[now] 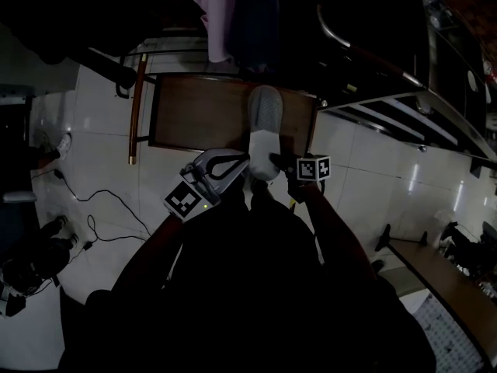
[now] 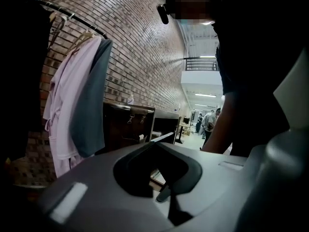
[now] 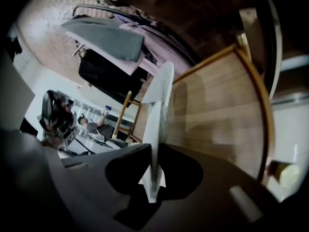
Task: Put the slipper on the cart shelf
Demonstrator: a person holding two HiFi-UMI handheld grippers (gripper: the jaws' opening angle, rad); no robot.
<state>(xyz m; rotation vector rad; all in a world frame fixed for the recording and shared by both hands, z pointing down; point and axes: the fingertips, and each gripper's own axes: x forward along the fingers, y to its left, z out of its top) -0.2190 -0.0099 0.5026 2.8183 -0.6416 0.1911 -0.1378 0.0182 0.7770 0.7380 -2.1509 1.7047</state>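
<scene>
A white slipper (image 1: 265, 123) lies lengthwise on the brown wooden cart shelf (image 1: 194, 115), toe pointing away from me. My right gripper (image 1: 276, 160) is at its near heel end. In the right gripper view the slipper (image 3: 157, 115) runs edge-on between the jaws, and my right gripper (image 3: 154, 149) is shut on its thin heel edge above the wooden shelf (image 3: 222, 105). My left gripper (image 1: 242, 158) hovers just left of the heel, its fingers meeting at the tips with nothing between them. In the left gripper view the left gripper (image 2: 155, 143) points off toward a brick wall.
Pink and grey garments (image 1: 229, 14) hang on a rack behind the shelf. A wooden pole (image 1: 136, 107) stands at the shelf's left. Metal rails of the cart (image 1: 404, 92) rise at the right. Cables (image 1: 101, 208) trail over the white tiled floor at left. People (image 2: 210, 122) stand far off.
</scene>
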